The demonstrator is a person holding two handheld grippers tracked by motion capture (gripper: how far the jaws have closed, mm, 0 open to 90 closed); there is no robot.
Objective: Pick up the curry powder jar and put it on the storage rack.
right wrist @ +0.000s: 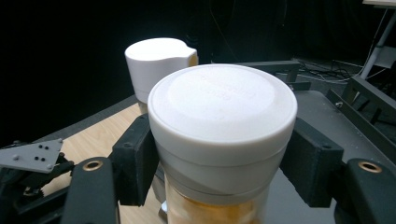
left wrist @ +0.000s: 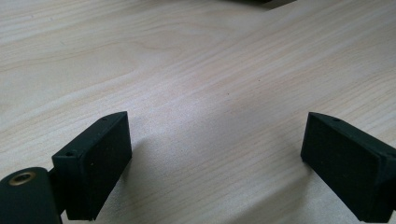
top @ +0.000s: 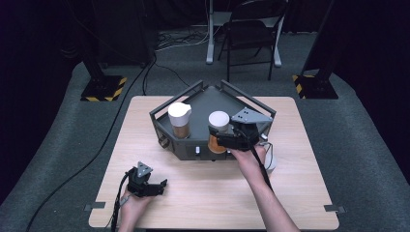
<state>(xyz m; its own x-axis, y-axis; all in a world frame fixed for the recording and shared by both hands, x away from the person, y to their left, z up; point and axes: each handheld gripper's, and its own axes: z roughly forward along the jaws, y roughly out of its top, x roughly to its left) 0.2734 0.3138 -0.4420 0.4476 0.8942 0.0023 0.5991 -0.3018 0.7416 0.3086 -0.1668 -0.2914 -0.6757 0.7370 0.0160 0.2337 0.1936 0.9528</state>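
Across the middle of the high view a pale wooden table (top: 145, 145) runs from edge to edge, with a dark grey tray (top: 212, 99) standing toward its far, upper side; the tray has raised rail walls on its far sides and a front panel facing the person. Bare wood lies open along the lower part of the frame and to the left of the tray, while the right edge of the table is close to the person's right forearm. Two jars stand on the tray: one with a spouted white lid (top: 179, 120) at the left, upright and untouched, and a second jar with a flat white lid (top: 218, 131) (right wrist: 219, 121) just right of centre, holding orange-brown contents. The right gripper (top: 227, 137) (right wrist: 219, 158) is closed around that second jar, one black pad pressed on each side just under its lid, as the right gripper view shows, with the spouted jar (right wrist: 156, 65) behind it. The left gripper (top: 150, 186) (left wrist: 215, 163) rests at the lower left of the table, well apart from the tray, its jaws spread wide over bare wood with nothing between them. Two grippers, two jars, one tray.
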